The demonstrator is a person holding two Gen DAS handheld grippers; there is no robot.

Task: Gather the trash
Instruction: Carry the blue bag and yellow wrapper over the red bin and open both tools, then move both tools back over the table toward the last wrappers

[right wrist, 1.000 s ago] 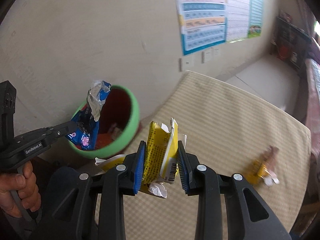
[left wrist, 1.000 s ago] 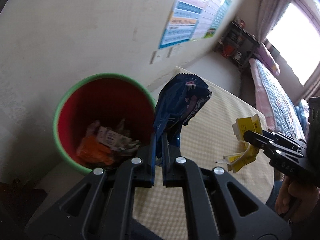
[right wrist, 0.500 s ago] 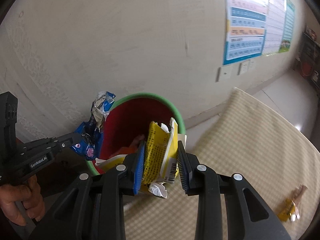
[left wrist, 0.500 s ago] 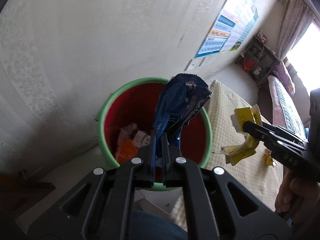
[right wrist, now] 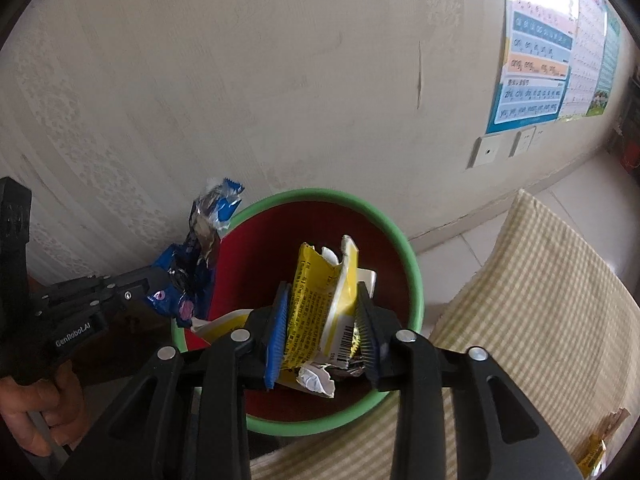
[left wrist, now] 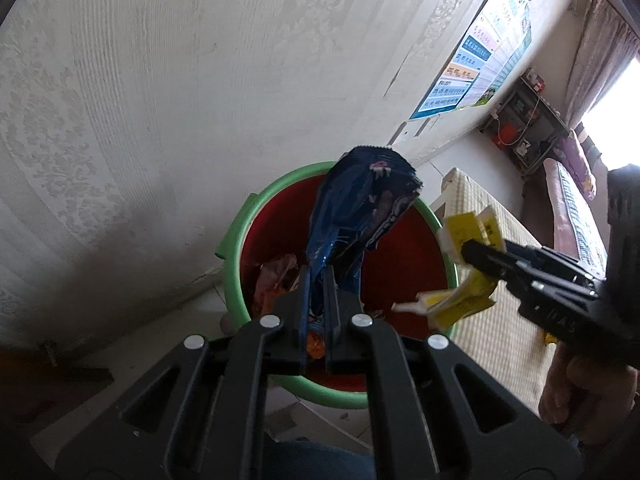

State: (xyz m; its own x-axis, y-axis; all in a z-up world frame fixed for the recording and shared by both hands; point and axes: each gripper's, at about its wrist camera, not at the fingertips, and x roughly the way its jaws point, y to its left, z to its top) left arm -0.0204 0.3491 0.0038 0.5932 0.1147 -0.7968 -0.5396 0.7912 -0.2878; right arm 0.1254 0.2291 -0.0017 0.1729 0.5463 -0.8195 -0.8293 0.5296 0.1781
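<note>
Your left gripper (left wrist: 316, 280) is clamped on the blue wrapper (left wrist: 360, 208) over the green-rimmed bin (right wrist: 416, 280). Your right gripper (right wrist: 322, 332) hangs above the bin too, jaws opening, the yellow wrapper (right wrist: 324, 300) between them.

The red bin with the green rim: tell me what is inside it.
Inside the bin, orange and reddish wrappers lie at the bottom. The blue wrapper and yellow wrapper held above it cover the rest of its contents.

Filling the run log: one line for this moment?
left tool: shut on blue foil wrapper | right tool: opening, yellow carton between | both over green-rimmed red bin
</note>
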